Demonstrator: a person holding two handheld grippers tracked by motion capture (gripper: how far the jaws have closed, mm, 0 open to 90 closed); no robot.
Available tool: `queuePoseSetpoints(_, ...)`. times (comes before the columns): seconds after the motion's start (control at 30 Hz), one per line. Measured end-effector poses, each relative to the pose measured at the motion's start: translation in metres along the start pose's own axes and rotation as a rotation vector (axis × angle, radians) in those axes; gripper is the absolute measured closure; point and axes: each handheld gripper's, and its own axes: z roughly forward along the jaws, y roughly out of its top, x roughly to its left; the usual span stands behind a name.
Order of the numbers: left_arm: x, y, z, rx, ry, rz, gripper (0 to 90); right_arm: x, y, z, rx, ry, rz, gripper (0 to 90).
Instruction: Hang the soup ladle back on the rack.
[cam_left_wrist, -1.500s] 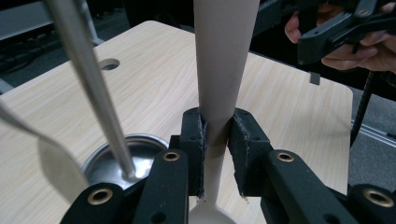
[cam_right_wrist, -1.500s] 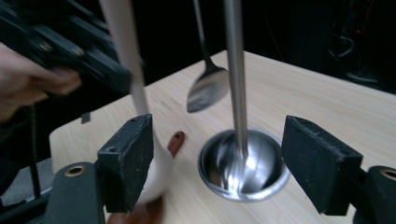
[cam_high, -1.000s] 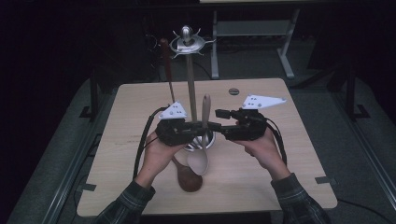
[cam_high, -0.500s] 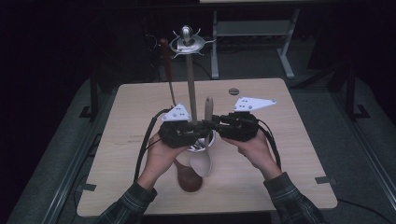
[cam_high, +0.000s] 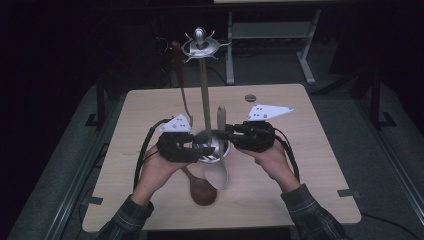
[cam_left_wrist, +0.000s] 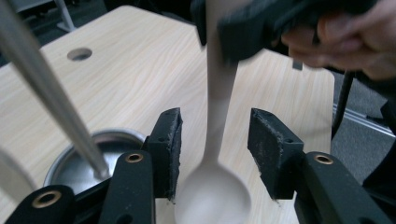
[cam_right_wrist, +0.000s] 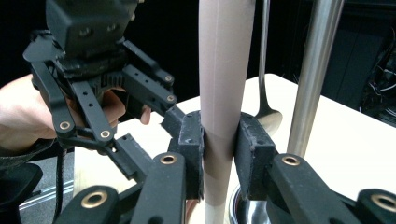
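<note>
near edge: dark wooden spoon (cam_high: 200, 189) lies flat on the table (cam_high: 310, 170), not hung. pale wooden spoon (cam_high: 220, 150) upright beside the stand's base (cam_high: 212, 149), handed over: right gripper (cam_right_wrist: 219, 140) clamped on its handle, left gripper (cam_left_wrist: 215, 149) jaws just opened, clear of it. farther: one spoon hangs from the stand's top ring (cam_high: 200, 47). judged about midway.
</note>
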Motion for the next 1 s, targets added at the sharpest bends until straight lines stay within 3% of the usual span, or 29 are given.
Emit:
queuePoseSetpoints(0.13,0.005,-0.014,-0.010,0.025,-0.004,0.006,50.2,0.002,0.005,0.002,0.005,0.010,-0.006,73.6)
queuePoseSetpoints(0.2,0.007,-0.020,-0.014,0.031,-0.006,-0.012,48.5,0.003,0.007,0.005,0.012,0.017,-0.011,73.6)
queuePoseSetpoints(0.47,0.014,-0.053,-0.032,0.064,0.031,-0.034,41.7,0.005,0.024,0.010,0.011,0.037,-0.040,73.6)
queuePoseSetpoints(0.83,0.019,-0.098,-0.044,0.051,0.054,-0.104,36.5,0.006,0.055,0.025,-0.003,0.049,-0.093,73.6)
queuePoseSetpoints(1.0,0.021,-0.117,-0.048,0.063,0.075,-0.114,36.3,0.009,0.070,0.036,-0.009,0.067,-0.106,73.7)
